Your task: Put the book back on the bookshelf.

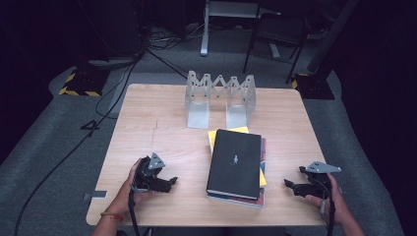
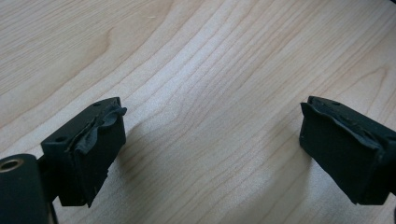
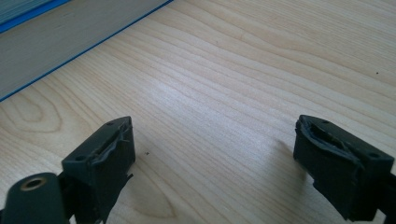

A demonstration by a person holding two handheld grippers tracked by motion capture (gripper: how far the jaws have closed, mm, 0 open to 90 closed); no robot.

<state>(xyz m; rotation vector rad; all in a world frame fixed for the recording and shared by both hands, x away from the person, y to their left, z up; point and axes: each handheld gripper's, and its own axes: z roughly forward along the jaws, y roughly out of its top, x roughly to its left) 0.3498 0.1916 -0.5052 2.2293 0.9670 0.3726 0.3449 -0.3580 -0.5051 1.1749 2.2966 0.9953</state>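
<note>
A stack of books (image 1: 236, 167) lies flat in the middle of the wooden table (image 1: 147, 128), a black one on top over yellow and reddish ones. Behind it stands a grey metal accordion book rack (image 1: 220, 98), with nothing in it. My left gripper (image 1: 169, 183) rests on the table left of the stack, jaws wide apart over bare wood (image 2: 210, 140). My right gripper (image 1: 290, 186) rests right of the stack, also open with nothing between its jaws (image 3: 210, 154). The edge of a book (image 3: 56, 37) shows in the right gripper view at the upper left.
The table's front edge runs just below both hands. Cables (image 1: 88, 128), a chair (image 1: 275, 34) and stands with yellow-black bases (image 1: 78, 86) sit on the dark floor beyond the table.
</note>
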